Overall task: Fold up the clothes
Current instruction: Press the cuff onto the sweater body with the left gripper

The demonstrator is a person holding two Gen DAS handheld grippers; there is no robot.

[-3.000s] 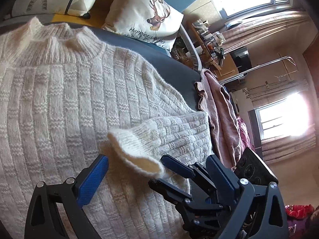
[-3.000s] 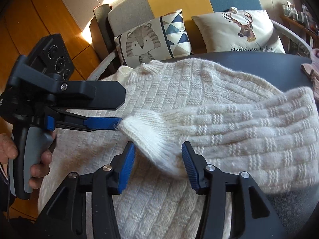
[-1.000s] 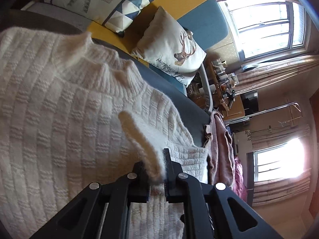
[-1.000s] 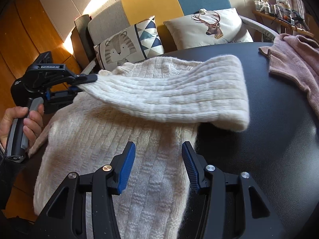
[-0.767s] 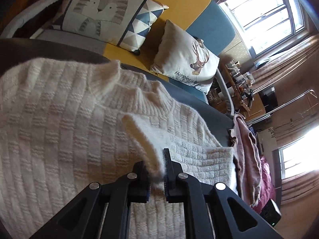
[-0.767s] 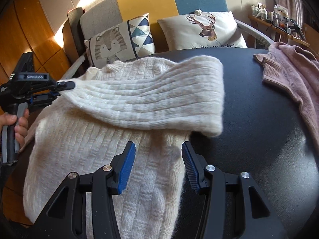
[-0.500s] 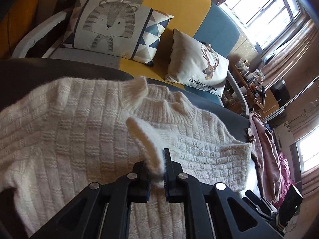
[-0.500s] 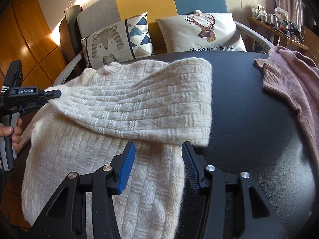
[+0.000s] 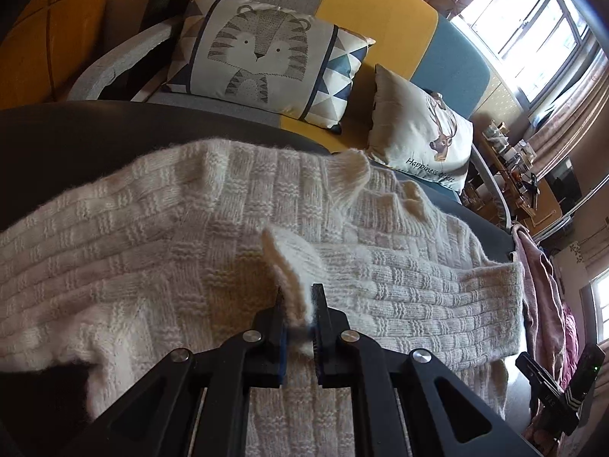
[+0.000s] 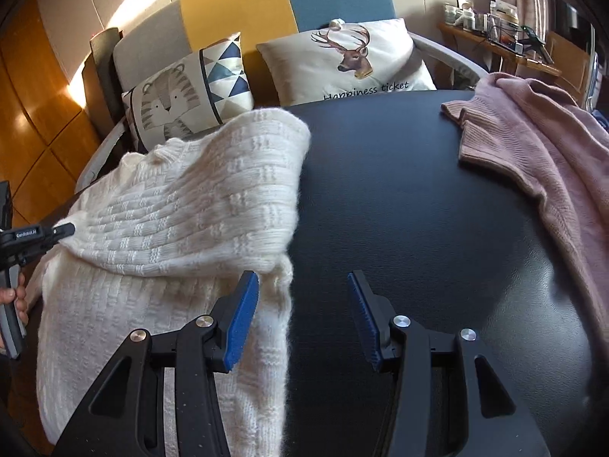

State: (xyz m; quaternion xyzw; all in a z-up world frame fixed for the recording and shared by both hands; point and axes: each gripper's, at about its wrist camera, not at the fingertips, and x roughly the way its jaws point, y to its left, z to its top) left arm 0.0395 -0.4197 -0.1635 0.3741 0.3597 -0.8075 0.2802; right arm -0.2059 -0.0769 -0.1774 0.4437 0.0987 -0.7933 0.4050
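**Colours and patterns on the table and sofa**

The sweater [image 9: 190,251] is knitted in cream white, with a basket-weave pattern of ribbed blocks; its sleeve [image 10: 213,205] is marked by the same blocks. The table [image 10: 399,190] is seen in glossy black. A dusty pink garment [image 10: 533,144] with fine ribbing is laid at the table's edge. The sofa [image 10: 266,3] is panelled in grey, mustard yellow and blue. One cushion [image 9: 262,53] is printed with a grey striped tiger beside blue and white triangles; the other cushion [image 10: 350,61] is off-white, printed with a brown deer head and black lettering. The gripper bodies are black, and the right gripper [image 10: 302,316] is fitted with blue pads [image 10: 243,316].
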